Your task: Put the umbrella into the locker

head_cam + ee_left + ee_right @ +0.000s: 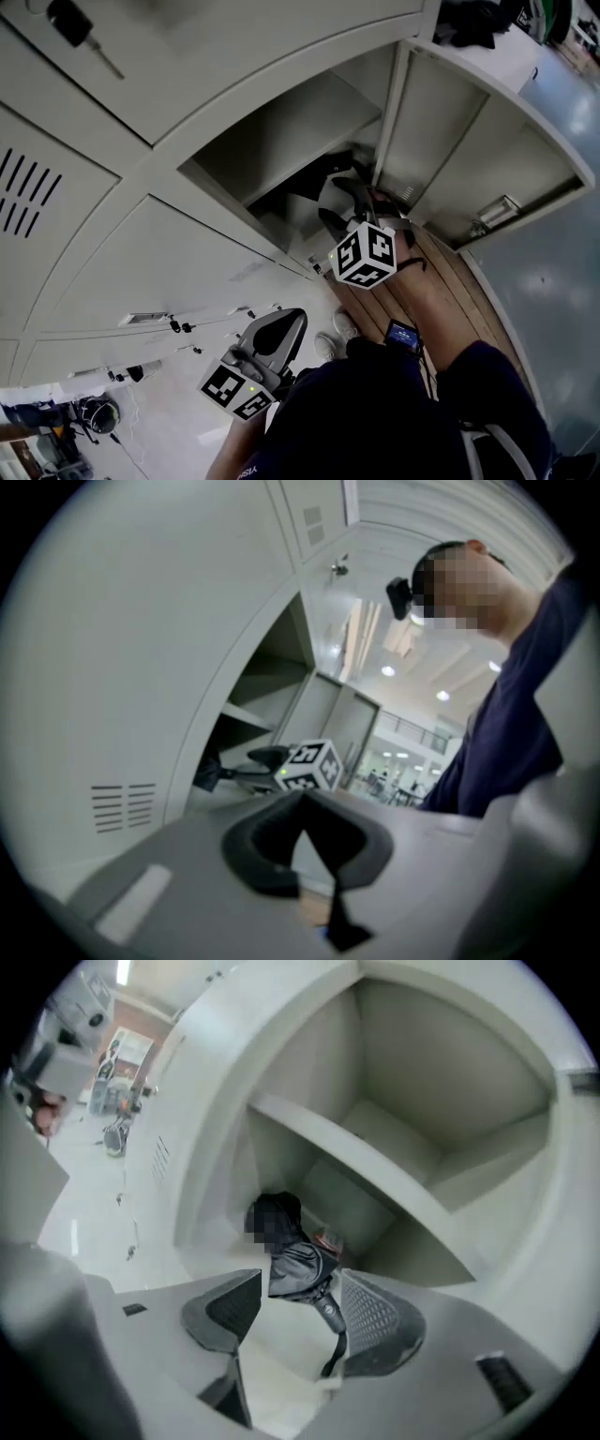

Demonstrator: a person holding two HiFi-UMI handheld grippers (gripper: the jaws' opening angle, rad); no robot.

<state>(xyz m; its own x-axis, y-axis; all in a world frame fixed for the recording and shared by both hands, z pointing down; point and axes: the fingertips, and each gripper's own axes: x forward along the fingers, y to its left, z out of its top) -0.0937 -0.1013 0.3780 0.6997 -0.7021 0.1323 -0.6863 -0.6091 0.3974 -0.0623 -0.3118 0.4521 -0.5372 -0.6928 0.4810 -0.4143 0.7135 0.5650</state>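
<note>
Evidently the umbrella (pixel 298 1267) lies on the floor of the locker (pixel 394 1101), low in the middle of the right gripper view. The right hand-held gripper (pixel 300 1290) is wide open around its handle, gripping nothing. The strap (pixel 333 1358) hangs against the right-hand jaw and could snag on withdrawal, dragging the umbrella out. The left hand-held gripper (pixel 302 803) is closed and empty.

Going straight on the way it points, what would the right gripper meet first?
Probably the folded black umbrella lying inside the open grey metal locker, right ahead between the right gripper's open jaws; depth is unclear.
</note>
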